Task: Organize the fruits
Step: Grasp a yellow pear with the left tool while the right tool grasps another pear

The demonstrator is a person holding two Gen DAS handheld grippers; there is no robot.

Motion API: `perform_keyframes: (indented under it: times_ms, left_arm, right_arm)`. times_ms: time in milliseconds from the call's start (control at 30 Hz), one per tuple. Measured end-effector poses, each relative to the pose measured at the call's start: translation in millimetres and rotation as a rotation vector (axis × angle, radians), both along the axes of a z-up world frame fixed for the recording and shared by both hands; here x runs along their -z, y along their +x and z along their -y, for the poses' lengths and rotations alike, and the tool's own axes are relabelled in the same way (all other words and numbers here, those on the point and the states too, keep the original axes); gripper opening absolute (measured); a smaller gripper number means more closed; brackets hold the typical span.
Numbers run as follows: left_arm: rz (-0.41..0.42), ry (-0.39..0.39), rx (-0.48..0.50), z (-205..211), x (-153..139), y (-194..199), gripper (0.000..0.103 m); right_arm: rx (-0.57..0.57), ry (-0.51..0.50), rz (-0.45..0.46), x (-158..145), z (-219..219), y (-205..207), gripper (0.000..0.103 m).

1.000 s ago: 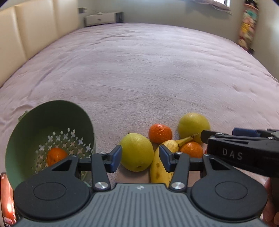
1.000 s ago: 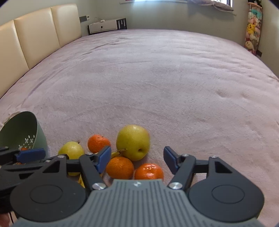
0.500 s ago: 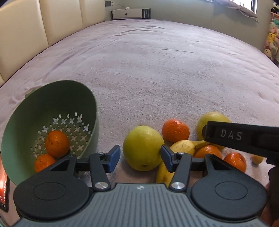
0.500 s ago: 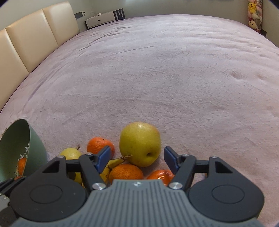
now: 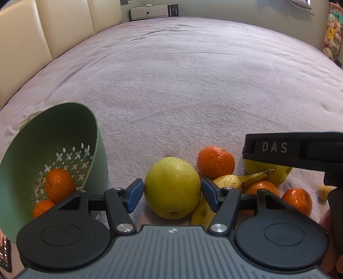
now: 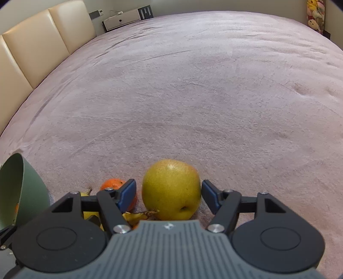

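A green colander (image 5: 90, 137) lies tipped at the left with two tangerines (image 5: 59, 184) inside. My left gripper (image 5: 172, 194) straddles a yellow-green pear (image 5: 172, 188); its jaws are opening and the pads stand just off the fruit's sides. Right of it lie a tangerine (image 5: 215, 162), a banana (image 5: 227, 182) and more tangerines (image 5: 297, 200). My right gripper (image 6: 168, 194) is open around a second yellow pear (image 6: 171, 188), with a gap on the left side. In the left wrist view the right gripper's black body (image 5: 300, 150) hides part of that pear.
All of it rests on a wide pink bedspread (image 5: 193, 85). Cream headboard panels (image 5: 53, 32) line the left, a white unit (image 5: 150, 12) stands at the far end, and plush toys (image 5: 332, 36) hang at the right. A person's hand (image 5: 329, 219) shows at the lower right.
Both grippers have sunk and come nearer to the fruit. The left jaws have spread wider and now flank the near pear. The right gripper now flanks the other pear.
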State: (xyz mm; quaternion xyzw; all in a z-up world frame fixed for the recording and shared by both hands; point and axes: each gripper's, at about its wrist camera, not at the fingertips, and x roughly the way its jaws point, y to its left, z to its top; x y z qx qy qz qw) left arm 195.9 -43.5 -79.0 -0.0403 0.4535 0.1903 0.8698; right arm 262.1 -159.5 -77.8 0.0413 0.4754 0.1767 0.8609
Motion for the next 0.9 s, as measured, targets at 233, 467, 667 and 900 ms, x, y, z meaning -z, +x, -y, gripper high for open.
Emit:
perform_keyframes:
  times_ms: [233, 467, 667, 900]
  left_arm:
    - [-0.061, -0.007, 0.031, -5.8, 3.7, 14.2, 0.076]
    - [-0.067, -0.053, 0.042, -12.6, 3.0, 14.0, 0.071]
    - [-0.045, -0.078, 0.054, -16.7, -1.6, 8.6, 0.070]
    - [-0.020, -0.089, 0.094, -14.4, -11.1, 3.0, 0.070]
  right_arm:
    - [0.009, -0.010, -0.035, 8.6, -1.1, 4.8, 0.061]
    - [0.004, -0.010, -0.027, 6.0, -2.3, 5.7, 0.061]
    - [-0.002, -0.038, -0.005, 1.7, -4.1, -1.6, 0.061]
    - [0.002, -0.070, 0.026, -10.1, 3.4, -12.0, 0.061]
